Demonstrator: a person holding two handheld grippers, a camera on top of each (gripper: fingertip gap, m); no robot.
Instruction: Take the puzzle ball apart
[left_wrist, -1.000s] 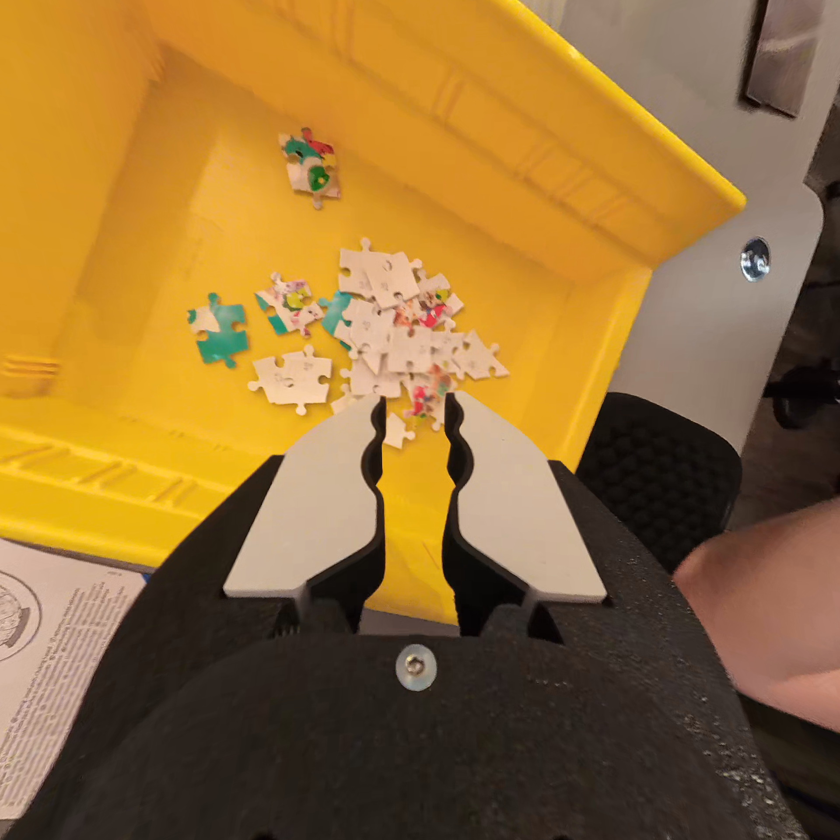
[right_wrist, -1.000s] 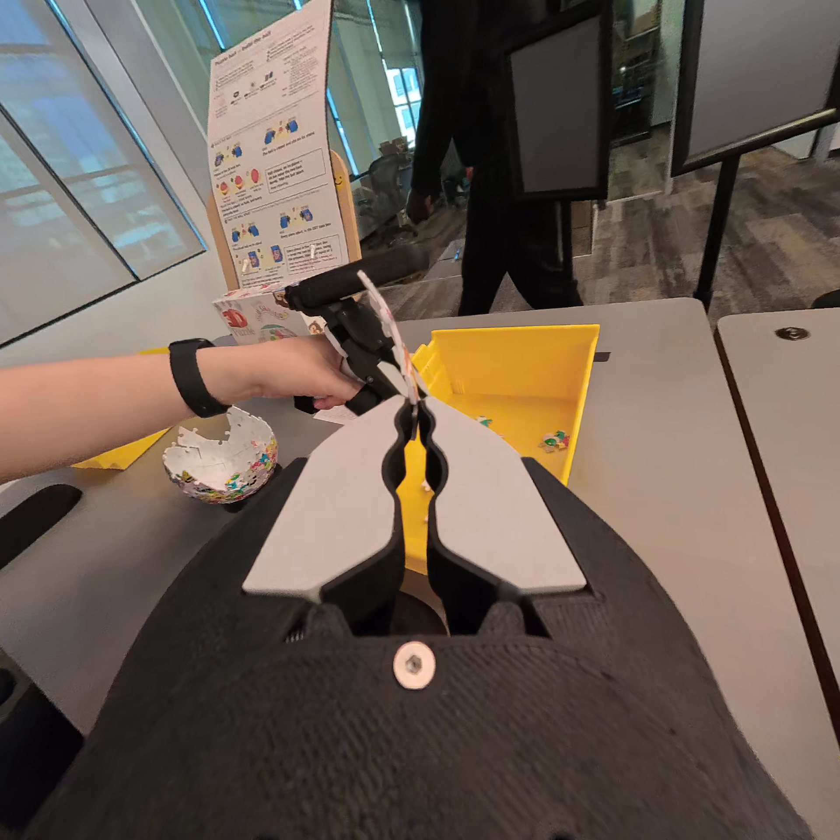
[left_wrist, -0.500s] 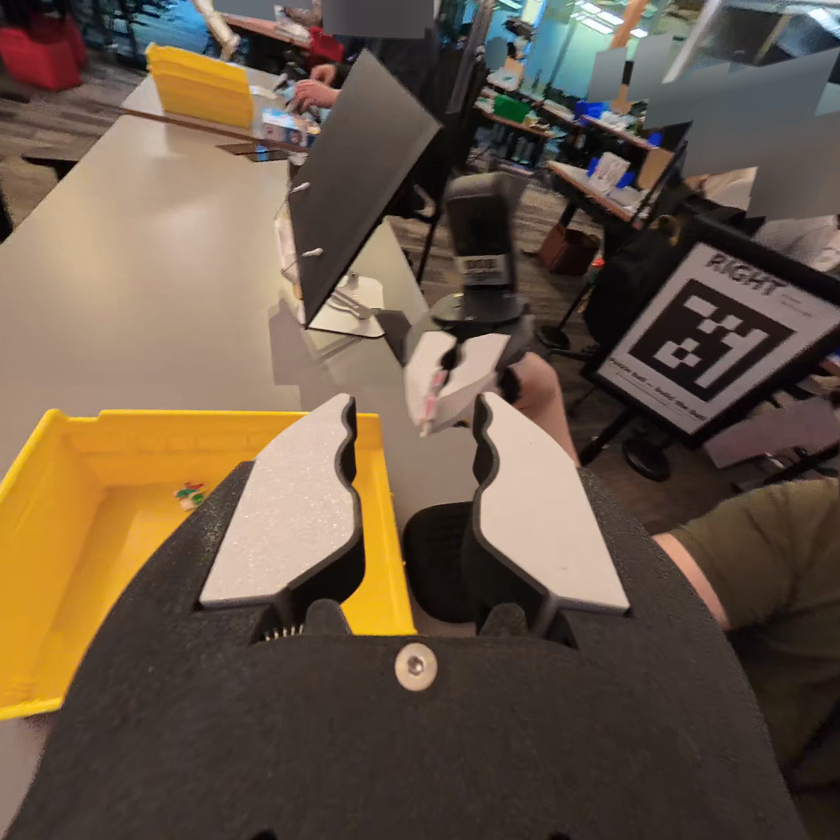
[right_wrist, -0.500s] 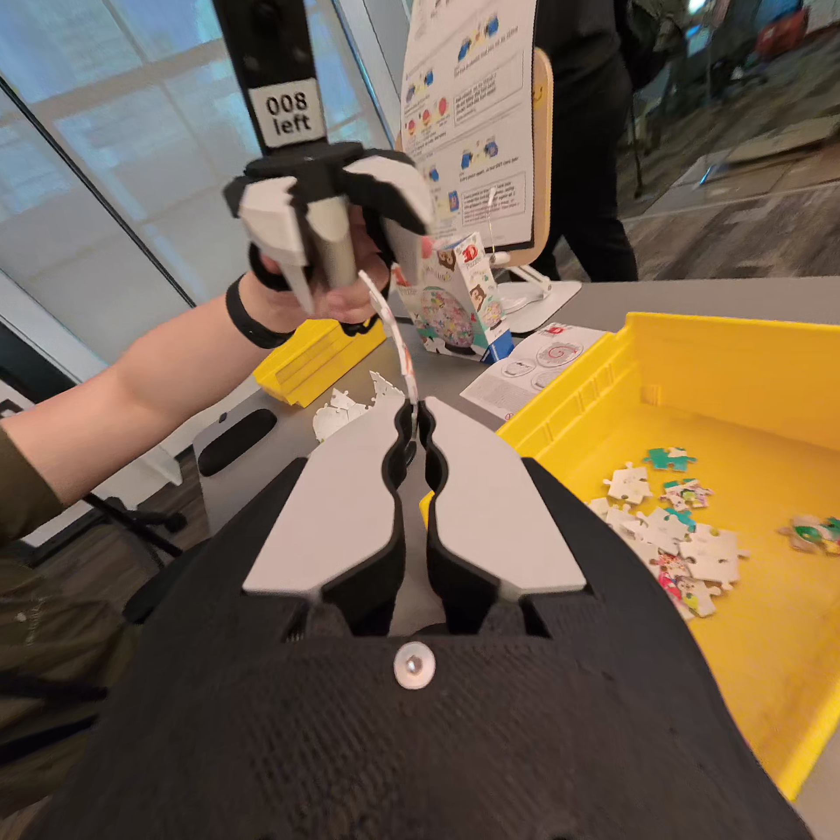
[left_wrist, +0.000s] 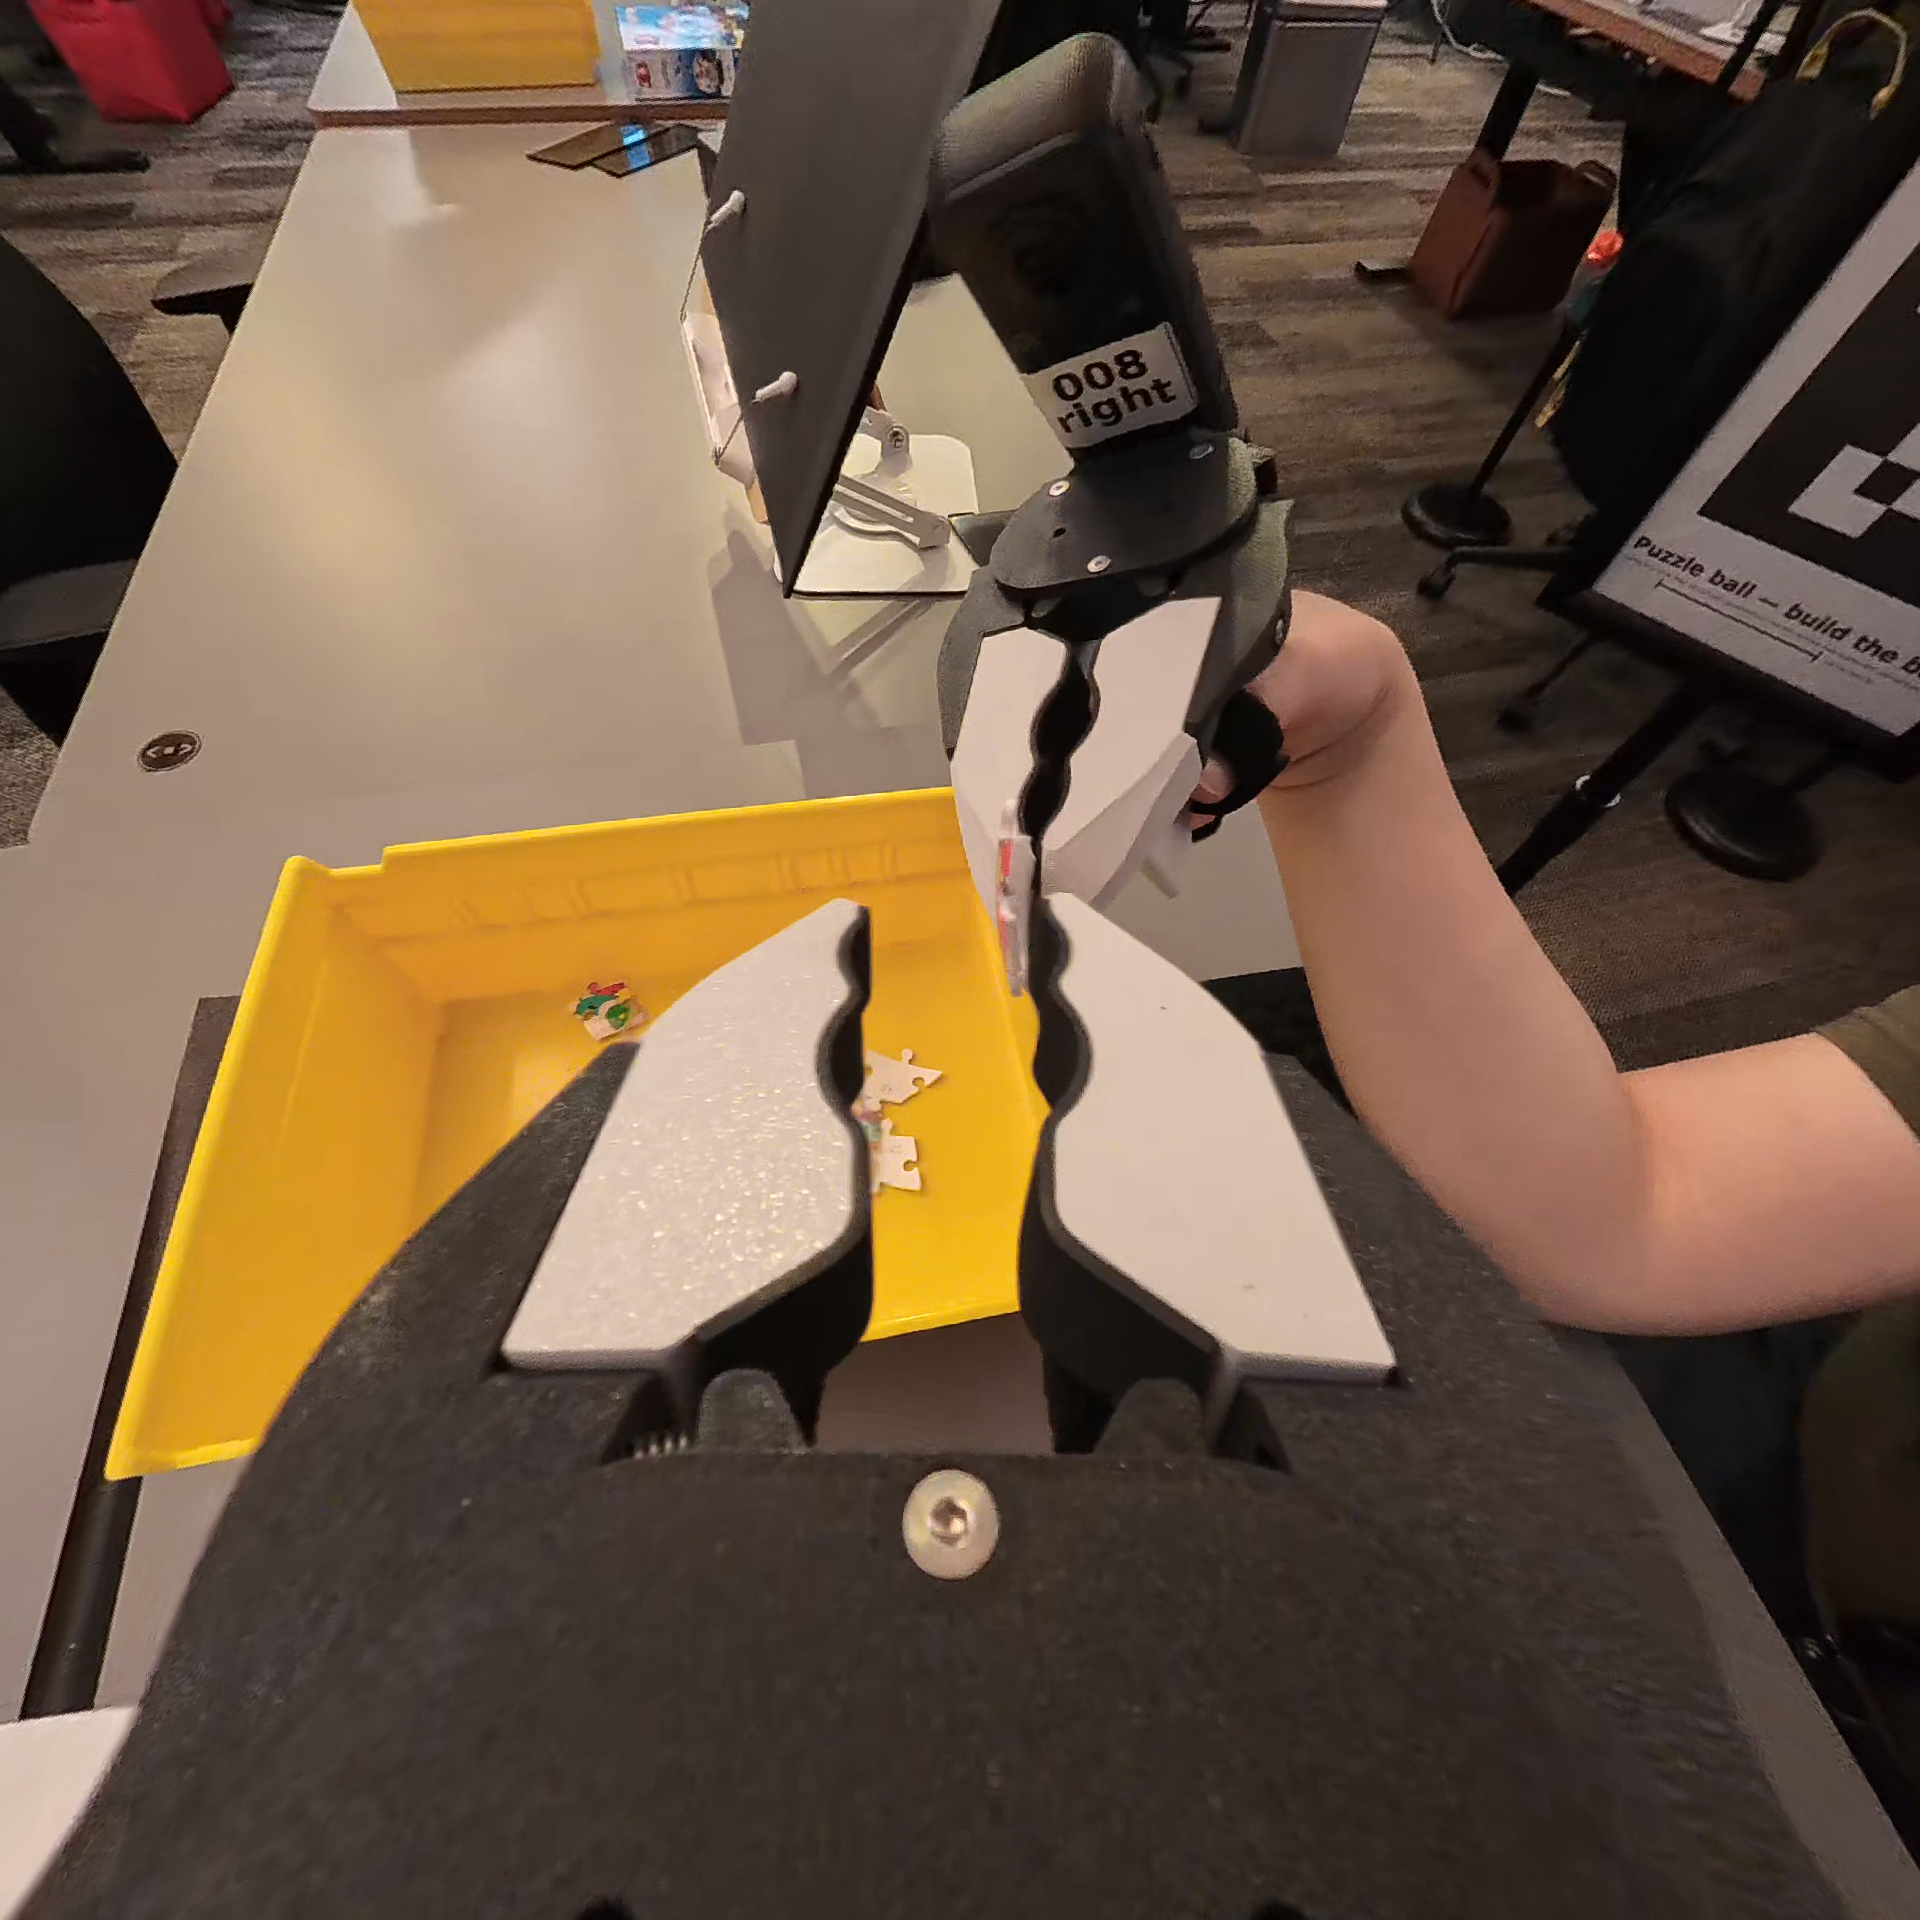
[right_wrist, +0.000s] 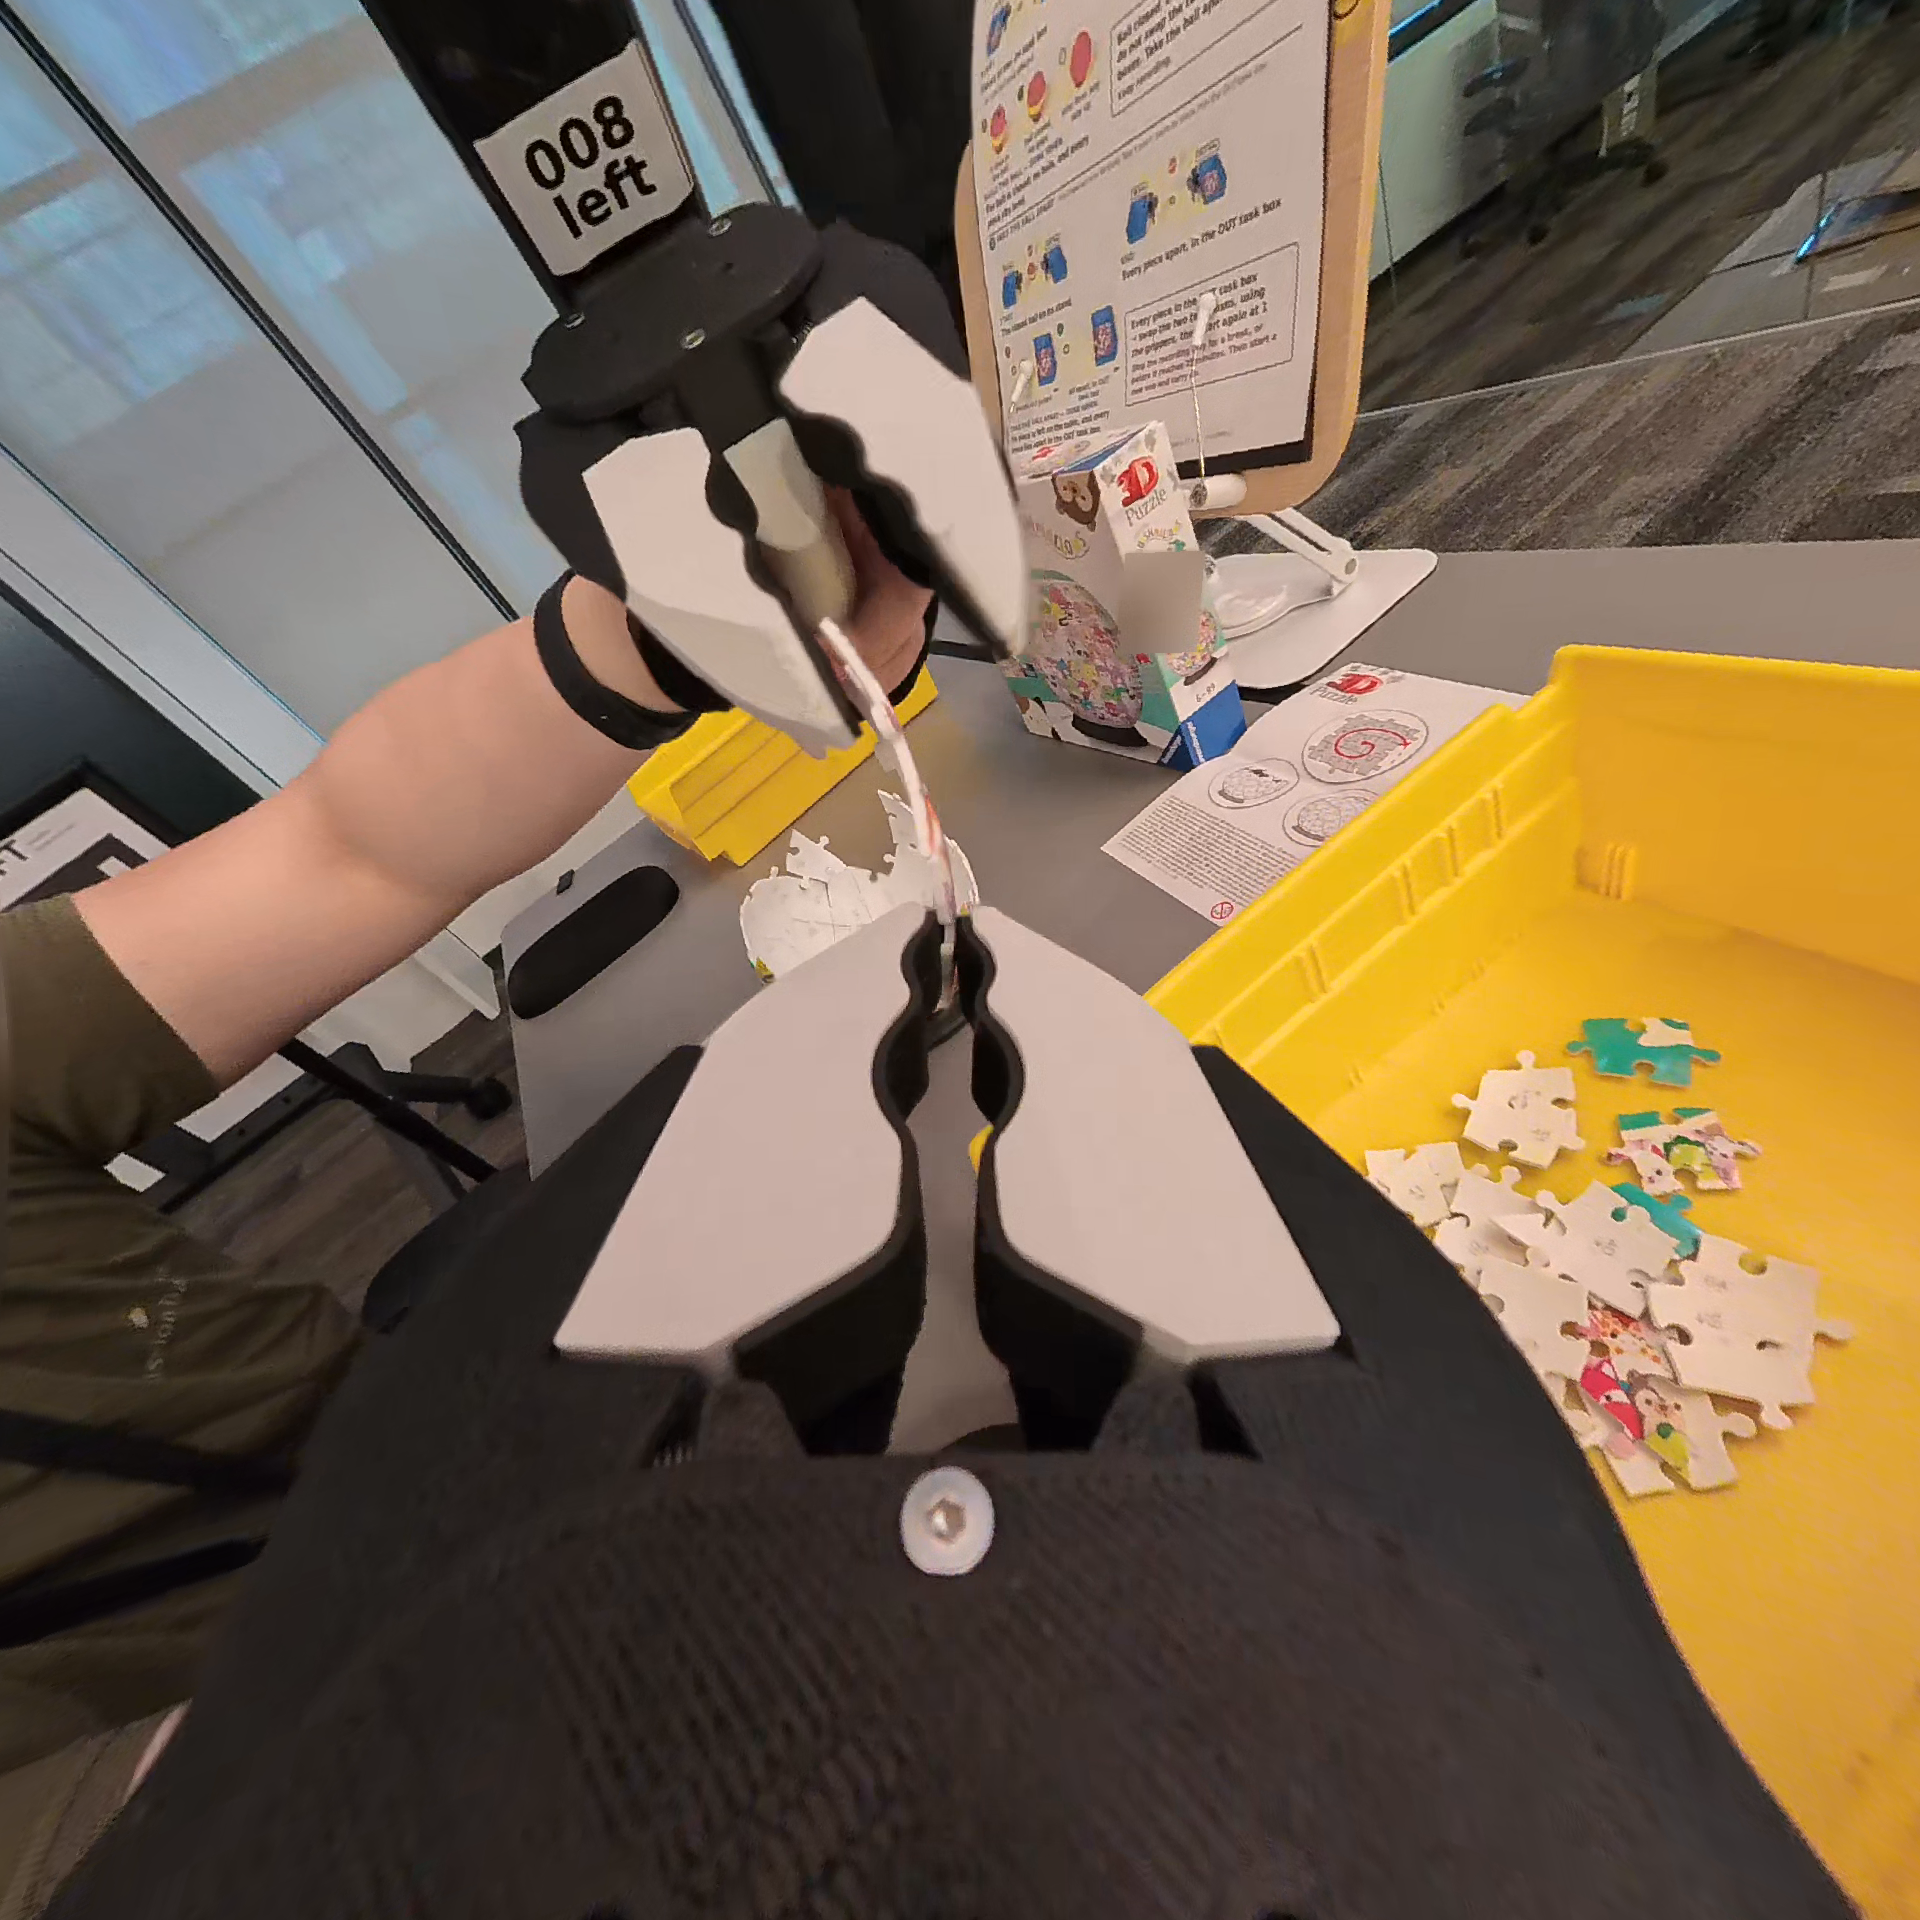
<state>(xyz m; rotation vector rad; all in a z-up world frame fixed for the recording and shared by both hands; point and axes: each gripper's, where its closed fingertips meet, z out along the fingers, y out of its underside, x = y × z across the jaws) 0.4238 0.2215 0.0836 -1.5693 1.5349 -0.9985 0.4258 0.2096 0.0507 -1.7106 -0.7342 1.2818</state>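
My right gripper (right_wrist: 951, 925) is shut on the lower end of a curved strip of joined puzzle pieces (right_wrist: 914, 790) and holds it up in the air. My left gripper (left_wrist: 948, 914) faces it with its jaws apart. The strip's free end (left_wrist: 1013, 904) lies against the left gripper's right finger, with a clear gap to the other finger. The right wrist view shows the left gripper (right_wrist: 920, 691) open around the strip's top. The rest of the puzzle ball, a white half shell (right_wrist: 821, 904), sits on the table behind the right fingers.
A yellow bin (right_wrist: 1455, 831) at the right holds several loose puzzle pieces (right_wrist: 1600, 1278); it also shows in the left wrist view (left_wrist: 623, 842). A puzzle box (right_wrist: 1122, 623), an instruction sheet (right_wrist: 1278, 779), a board on a stand (right_wrist: 1153, 208) and stacked yellow bins (right_wrist: 748, 779) stand behind. The left gripper's tips are roughly 4 centimeters from the right gripper's.
My left gripper rose from over the bin, opened wide, moved to the strip's free end and narrowed around it. My right gripper stayed shut on the strip throughout.
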